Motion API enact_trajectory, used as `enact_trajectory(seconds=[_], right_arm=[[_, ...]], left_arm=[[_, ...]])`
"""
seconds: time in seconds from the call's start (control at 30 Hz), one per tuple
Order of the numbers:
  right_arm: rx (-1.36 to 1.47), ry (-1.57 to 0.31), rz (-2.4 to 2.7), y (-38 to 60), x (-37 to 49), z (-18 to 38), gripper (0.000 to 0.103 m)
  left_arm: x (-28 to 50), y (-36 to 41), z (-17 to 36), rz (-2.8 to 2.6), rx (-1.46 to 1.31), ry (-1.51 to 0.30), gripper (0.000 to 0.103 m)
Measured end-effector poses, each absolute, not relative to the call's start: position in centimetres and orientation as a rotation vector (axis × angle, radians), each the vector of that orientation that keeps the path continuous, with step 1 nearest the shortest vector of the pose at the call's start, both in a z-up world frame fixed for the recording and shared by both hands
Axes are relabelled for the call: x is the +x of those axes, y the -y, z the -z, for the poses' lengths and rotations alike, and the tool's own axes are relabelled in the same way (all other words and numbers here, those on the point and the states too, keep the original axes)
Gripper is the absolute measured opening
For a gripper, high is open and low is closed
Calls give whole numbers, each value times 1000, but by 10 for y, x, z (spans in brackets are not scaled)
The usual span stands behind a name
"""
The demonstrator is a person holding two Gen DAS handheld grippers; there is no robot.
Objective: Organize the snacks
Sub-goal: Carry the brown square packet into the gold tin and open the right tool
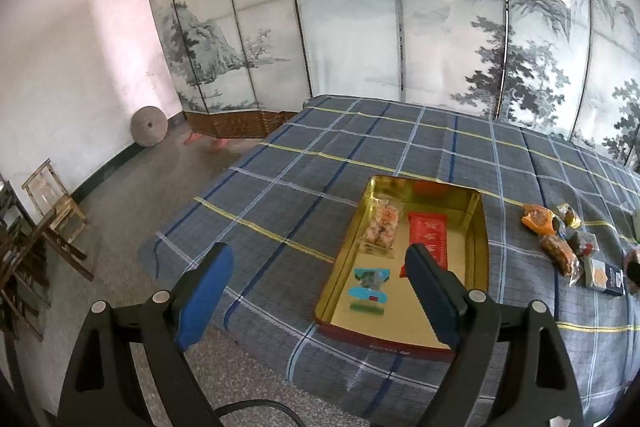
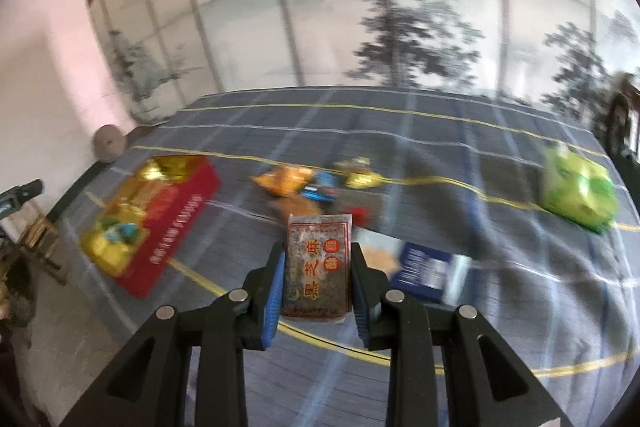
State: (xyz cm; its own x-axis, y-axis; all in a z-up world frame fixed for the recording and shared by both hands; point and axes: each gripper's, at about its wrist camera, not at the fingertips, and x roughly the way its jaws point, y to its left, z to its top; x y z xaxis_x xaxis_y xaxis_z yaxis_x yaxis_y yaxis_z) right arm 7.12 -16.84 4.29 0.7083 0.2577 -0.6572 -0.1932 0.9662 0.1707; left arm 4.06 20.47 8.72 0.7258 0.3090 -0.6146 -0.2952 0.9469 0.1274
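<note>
plaid bed cover [image 1: 360, 155], gold tin [image 1: 478, 247], loose snack packets [image 1: 560, 247], green bag [image 2: 578, 193]

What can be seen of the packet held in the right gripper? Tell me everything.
The packet is a flat rectangular snack in clear wrap, dark and speckled inside, with a red-framed label and red and orange Chinese characters. The right gripper is shut on it, its blue pads pressing both long edges. The packet is held above the checked cloth; nothing else touches it.
</note>
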Motion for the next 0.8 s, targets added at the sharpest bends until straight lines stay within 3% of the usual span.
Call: enact_trajectory(seconds=[0.47,0.8], right_arm=[[58,-759,-539,25,106,-63,30],[14,-824,-632,-43,128,-45,30]], left_arm=[[35,-230,-80,-307,-50,-718,88],[37,-244,-70,-297,-76,-747,88]])
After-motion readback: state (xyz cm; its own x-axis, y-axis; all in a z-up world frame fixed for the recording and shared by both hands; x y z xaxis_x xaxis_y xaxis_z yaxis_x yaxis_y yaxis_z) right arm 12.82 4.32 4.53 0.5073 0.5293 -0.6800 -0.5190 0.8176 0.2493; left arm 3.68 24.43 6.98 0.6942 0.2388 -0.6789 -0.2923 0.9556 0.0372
